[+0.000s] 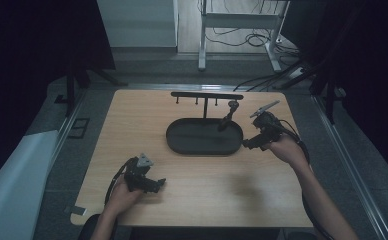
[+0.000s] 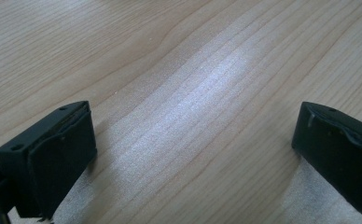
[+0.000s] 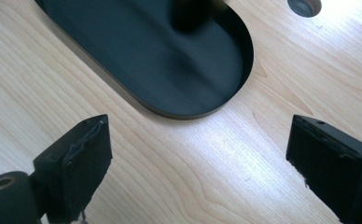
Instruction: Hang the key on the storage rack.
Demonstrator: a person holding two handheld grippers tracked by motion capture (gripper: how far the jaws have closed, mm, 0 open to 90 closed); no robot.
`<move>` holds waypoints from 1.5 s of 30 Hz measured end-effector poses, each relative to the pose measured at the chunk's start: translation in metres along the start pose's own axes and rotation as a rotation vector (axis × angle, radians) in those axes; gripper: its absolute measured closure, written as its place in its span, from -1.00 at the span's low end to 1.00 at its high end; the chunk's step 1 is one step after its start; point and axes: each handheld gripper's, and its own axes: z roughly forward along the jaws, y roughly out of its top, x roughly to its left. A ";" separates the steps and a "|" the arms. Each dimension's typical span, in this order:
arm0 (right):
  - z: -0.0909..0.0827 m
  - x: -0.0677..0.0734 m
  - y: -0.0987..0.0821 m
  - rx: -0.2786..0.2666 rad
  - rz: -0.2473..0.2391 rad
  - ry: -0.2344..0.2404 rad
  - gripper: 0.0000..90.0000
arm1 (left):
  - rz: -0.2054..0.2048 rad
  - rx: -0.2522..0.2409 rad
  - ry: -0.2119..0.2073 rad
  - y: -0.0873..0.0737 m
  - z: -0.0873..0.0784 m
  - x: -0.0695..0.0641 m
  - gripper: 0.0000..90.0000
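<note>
A black oval tray (image 1: 182, 142) lies in the middle of the wooden table (image 1: 132, 130). From its far edge rises a thin post carrying a black bar with small hooks (image 1: 207, 95). A dark slender object with a round head (image 1: 228, 117) leans up from the tray's right part. My left gripper (image 1: 158, 184) rests on the table near the front left, open, with bare wood between its fingers (image 2: 60, 154). My right gripper (image 1: 247, 144) is low beside the tray's right end, open and holding nothing. In the right gripper view, the tray's rounded end (image 3: 170, 60) lies just beyond the fingers (image 3: 83, 163).
A round hole in the tabletop (image 3: 304, 5) sits past the tray in the right gripper view. Beyond the table's far edge are a white metal frame (image 1: 242, 22) and loose cables (image 1: 262, 37) on the floor. Dark curtains hang at both sides.
</note>
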 end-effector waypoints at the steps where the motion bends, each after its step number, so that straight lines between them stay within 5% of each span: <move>1: 0.000 0.000 -0.002 -0.003 0.000 0.000 -0.86 | 0.000 0.000 0.000 0.000 0.000 0.000 -1.00; 26: -0.015 0.002 -0.055 -0.079 0.038 0.014 -0.89 | -0.002 -0.001 0.001 0.000 0.000 0.000 -1.00; 45: 0.006 0.023 -0.091 -0.100 0.047 -0.008 -0.98 | -0.004 0.001 0.001 0.000 0.000 0.000 -1.00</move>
